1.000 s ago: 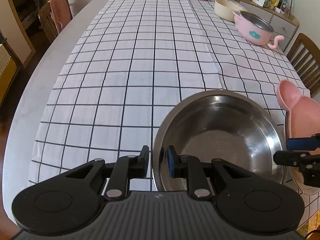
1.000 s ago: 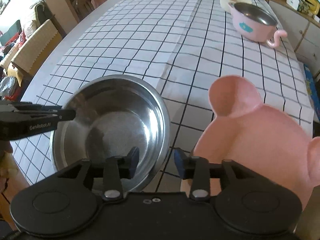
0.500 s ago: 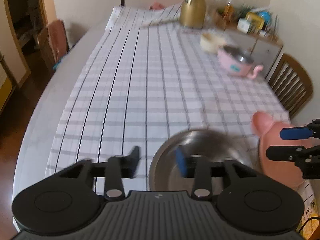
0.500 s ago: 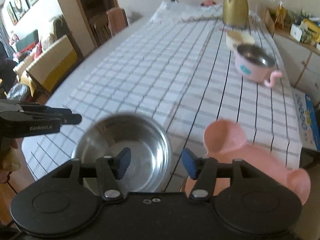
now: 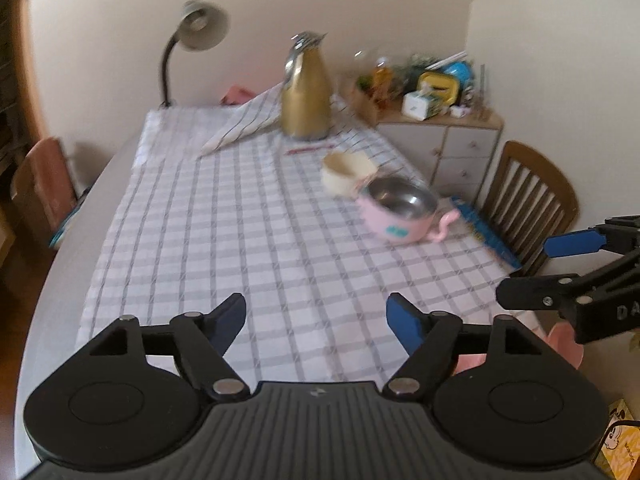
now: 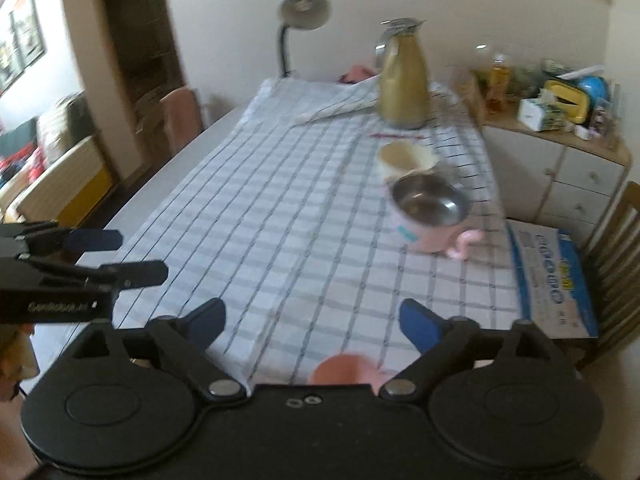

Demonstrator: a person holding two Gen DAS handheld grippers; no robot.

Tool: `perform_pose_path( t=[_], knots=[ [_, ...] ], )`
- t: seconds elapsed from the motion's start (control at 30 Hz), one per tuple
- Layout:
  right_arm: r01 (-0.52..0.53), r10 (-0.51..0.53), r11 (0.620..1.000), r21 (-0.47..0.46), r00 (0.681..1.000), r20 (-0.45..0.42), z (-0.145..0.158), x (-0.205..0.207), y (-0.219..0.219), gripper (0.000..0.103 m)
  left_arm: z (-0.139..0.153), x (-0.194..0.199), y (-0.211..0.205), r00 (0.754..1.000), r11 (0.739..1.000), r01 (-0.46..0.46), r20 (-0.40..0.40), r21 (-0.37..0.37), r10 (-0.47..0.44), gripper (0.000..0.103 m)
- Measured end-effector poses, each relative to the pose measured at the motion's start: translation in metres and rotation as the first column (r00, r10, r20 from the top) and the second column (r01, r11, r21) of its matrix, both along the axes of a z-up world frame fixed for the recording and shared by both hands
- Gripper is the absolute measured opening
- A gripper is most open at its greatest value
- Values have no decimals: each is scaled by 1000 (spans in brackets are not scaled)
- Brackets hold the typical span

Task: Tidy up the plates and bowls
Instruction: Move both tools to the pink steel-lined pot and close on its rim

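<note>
My left gripper point(image 5: 316, 316) hangs above the checked tablecloth point(image 5: 248, 240), its jaws opening with nothing between them. My right gripper point(image 6: 312, 320) is also opening and holds nothing. Each gripper appears in the other's view: the right gripper point(image 5: 524, 268) at the right edge, the left gripper point(image 6: 142, 256) at the left edge. A pink bowl with a steel liner point(image 5: 400, 208) point(image 6: 428, 212) and a cream bowl point(image 5: 346, 172) point(image 6: 404, 158) sit far along the table's right side. Only an edge of the pink eared plate point(image 6: 344, 368) point(image 5: 560, 340) peeks out below me. The large steel bowl is hidden.
A gold thermos jug point(image 5: 306, 96) and a desk lamp point(image 5: 200, 24) stand at the table's far end. Beside the table on the right are a wooden chair point(image 5: 528, 208), a cluttered cabinet point(image 5: 452, 148) and a blue-and-white package point(image 6: 552, 280).
Both grippers rose and tilted up from the steel bowl and pink plate. Their jaws spread from nearly shut to wide. The steel bowl dropped out of view; the far end of the table came into view.
</note>
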State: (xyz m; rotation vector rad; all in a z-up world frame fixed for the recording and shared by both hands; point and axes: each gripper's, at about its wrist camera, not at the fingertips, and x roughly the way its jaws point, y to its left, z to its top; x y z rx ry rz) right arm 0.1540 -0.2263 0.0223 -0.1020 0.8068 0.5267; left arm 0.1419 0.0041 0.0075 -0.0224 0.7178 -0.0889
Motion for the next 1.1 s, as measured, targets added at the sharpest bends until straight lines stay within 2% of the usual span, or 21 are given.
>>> perform_pose_path(
  t=[0.3,0.53,0.73,0.93,1.1],
  knots=[
    [165,-165,986,-3,986,-7,-1,75,-22,99,0,83,-26,999,999,42,9,-5,-42,77],
    [204,-204,978,-37,979,13,-11,126,-24,99,-12,139,-42,999,999,51,-14,5,-51,77],
    [230,-230,971,-60,973,0,-26,172,-21,99,-36,192,-53,995,999,40,-88,-16,-42,77],
    [272,-276,959,-85,960,-49,-54,221,-19,97,-66,238,-60,988,1000,11,-156,-27,-15,77],
    [312,-324,942,-124,942,-91,-83,255,-23,90,-94,270,-67,971,998,17,-236,-59,-30,77]
  ],
)
